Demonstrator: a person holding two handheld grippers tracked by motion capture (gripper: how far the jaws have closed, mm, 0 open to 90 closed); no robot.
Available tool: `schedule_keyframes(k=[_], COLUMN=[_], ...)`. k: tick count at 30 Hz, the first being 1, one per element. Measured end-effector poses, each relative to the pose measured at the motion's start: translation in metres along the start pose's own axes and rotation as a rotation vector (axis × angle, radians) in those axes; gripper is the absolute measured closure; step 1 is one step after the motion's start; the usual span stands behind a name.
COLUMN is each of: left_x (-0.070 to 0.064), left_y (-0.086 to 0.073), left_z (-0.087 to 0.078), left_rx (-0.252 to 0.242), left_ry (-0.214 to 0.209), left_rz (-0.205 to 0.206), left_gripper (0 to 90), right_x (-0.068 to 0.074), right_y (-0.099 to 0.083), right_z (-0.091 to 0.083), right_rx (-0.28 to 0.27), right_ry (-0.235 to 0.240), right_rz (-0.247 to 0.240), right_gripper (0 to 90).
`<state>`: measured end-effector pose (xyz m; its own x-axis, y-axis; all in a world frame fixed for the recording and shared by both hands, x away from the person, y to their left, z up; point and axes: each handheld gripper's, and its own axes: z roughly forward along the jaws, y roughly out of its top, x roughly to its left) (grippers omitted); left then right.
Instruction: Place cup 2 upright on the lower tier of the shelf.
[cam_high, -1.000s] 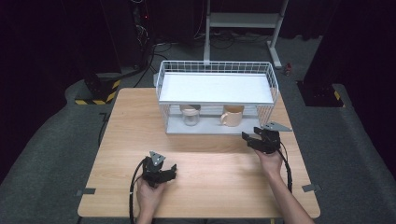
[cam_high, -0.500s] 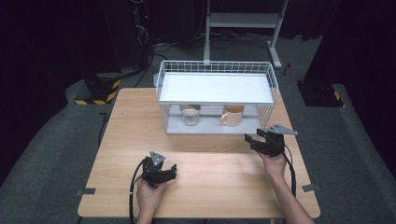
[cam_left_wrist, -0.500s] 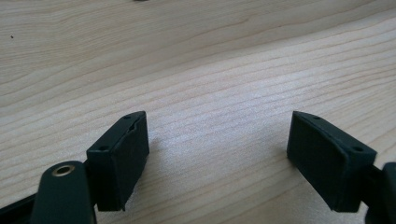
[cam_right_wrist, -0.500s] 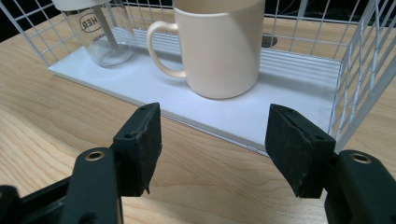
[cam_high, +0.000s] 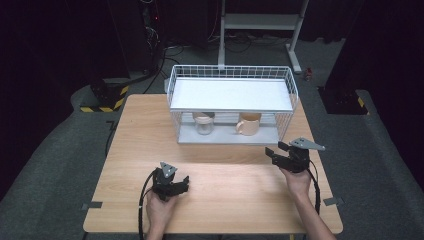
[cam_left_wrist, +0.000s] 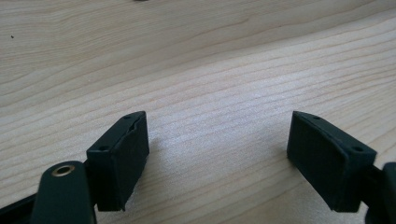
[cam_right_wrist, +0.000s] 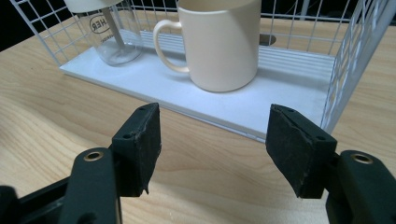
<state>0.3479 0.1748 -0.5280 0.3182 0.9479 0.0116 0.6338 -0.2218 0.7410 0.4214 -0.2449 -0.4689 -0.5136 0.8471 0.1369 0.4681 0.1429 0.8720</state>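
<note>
Cream ceramic mug (cam_right_wrist: 223, 44), upper middle of the right gripper view on the rack's (cam_high: 231, 95) lower shelf: stiff, slick, breakable, fairly heavy I'd guess. Grab across its body. Right tool (cam_right_wrist: 219, 149) gapes wide, holding nothing.

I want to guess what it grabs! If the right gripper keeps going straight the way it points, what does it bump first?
Probably the cream mug. The right gripper, jaws open, points at it on the rack's lower shelf. If it travels low, the shelf's front edge might come first; depth is hard to judge.
</note>
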Motion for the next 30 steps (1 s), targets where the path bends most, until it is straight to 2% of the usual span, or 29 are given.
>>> schedule_keyframes(k=[11,30], left_x=[0.0,0.0], left_y=[0.0,0.0], left_z=[0.0,0.0], left_rx=[0.0,0.001], left_ry=[0.0,0.0], left_rz=[0.0,-0.001], left_gripper=[21.1,21.1], right_x=[-0.002,-0.001], right_y=[-0.009,-0.024], right_z=[-0.011,-0.026], right_rx=[-0.006,-0.014], right_ry=[0.002,0.011], right_rz=[0.021,0.027], right_gripper=[35.4,35.2])
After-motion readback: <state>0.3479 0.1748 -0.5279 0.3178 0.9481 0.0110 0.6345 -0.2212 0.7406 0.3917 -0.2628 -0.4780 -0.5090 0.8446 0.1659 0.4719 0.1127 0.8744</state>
